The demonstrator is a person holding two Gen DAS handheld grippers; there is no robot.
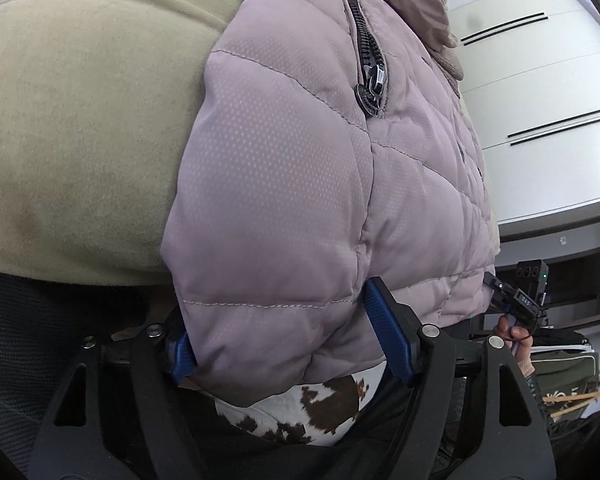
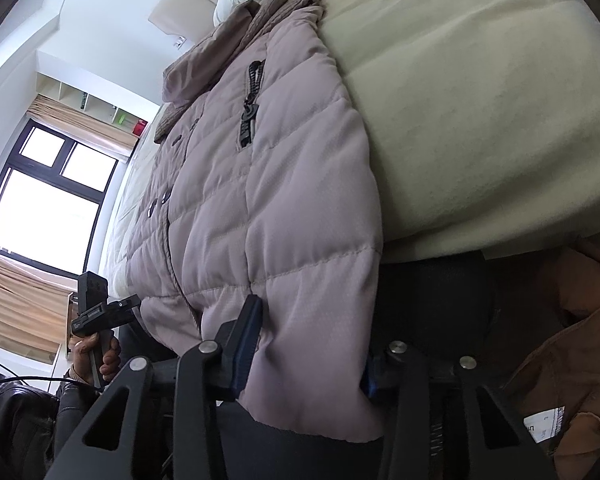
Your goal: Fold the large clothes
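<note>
Gripping the jacket (image 1: 300,208) hem at the bed (image 1: 80,128) edge: left gripper (image 1: 288,344) and right gripper (image 2: 308,356) each probably clamp it. Risk: slick padded fabric slipping out mid-fold.

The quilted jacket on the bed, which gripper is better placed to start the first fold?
Likely either: the left gripper and right gripper each straddle the quilted jacket's hem, at opposite corners hanging off the bed.
</note>
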